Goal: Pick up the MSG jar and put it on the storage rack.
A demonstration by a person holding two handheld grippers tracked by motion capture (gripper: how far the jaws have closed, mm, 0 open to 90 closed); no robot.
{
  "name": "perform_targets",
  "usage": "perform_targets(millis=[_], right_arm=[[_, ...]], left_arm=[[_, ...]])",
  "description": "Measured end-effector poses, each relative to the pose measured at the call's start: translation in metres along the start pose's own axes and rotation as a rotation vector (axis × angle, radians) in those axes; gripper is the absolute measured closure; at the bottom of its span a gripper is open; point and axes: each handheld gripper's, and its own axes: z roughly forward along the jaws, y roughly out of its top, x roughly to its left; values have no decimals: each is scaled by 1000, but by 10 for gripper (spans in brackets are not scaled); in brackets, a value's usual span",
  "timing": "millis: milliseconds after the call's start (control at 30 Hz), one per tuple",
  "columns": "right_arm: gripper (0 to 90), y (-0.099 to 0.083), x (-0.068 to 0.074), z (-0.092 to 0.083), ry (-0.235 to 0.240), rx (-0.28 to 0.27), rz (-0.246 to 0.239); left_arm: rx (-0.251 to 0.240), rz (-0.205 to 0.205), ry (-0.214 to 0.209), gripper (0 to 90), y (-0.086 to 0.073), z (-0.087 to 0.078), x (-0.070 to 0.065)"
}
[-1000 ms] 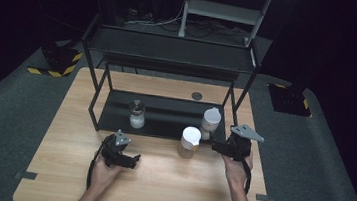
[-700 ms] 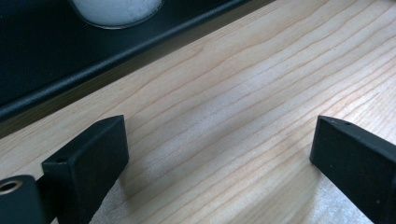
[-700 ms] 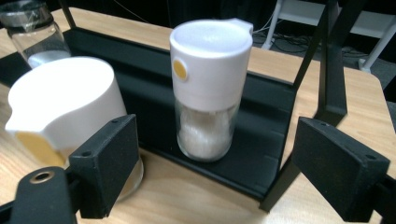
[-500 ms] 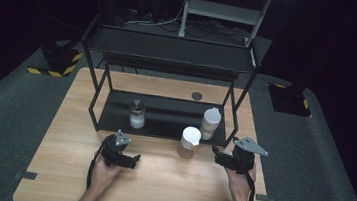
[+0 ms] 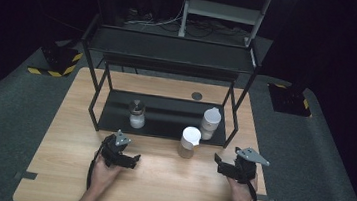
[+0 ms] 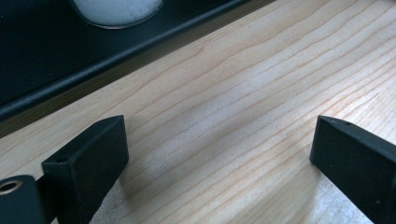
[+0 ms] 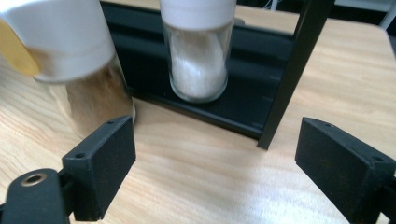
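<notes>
A black two-level rack (image 5: 163,129) stands on the wooden table (image 5: 167,190). Its lower shelf holds a small grey-capped jar (image 5: 137,114) of white grains and a white-lidded jar (image 5: 210,122) (image 7: 198,56). A white-lidded jar with brown contents (image 5: 190,142) (image 7: 84,79) stands on the table in front of the rack. My left gripper (image 5: 130,159) (image 6: 219,135) rests open over bare wood. My right gripper (image 5: 220,165) (image 7: 215,140) is open with nothing between its jaws, which have just been opening. It sits low, to the right of the brown jar.
The rack's front right post (image 7: 292,70) stands just ahead of my right gripper. The shelf's front edge (image 6: 116,60) runs close ahead of the left gripper. Dark carpet (image 5: 321,160) surrounds the table, and a black box with yellow stripes (image 5: 57,60) sits on the floor at left.
My right gripper has drawn back toward the person and dropped lower, away from the rack's right end. The left gripper and all the jars have stayed put.
</notes>
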Motion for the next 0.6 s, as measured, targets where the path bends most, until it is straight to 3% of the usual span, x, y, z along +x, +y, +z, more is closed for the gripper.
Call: perform_targets(millis=[600], right_arm=[[107,-21,-1,15,-51,67,39]], left_arm=[[0,-1,1,44,0,0,0]])
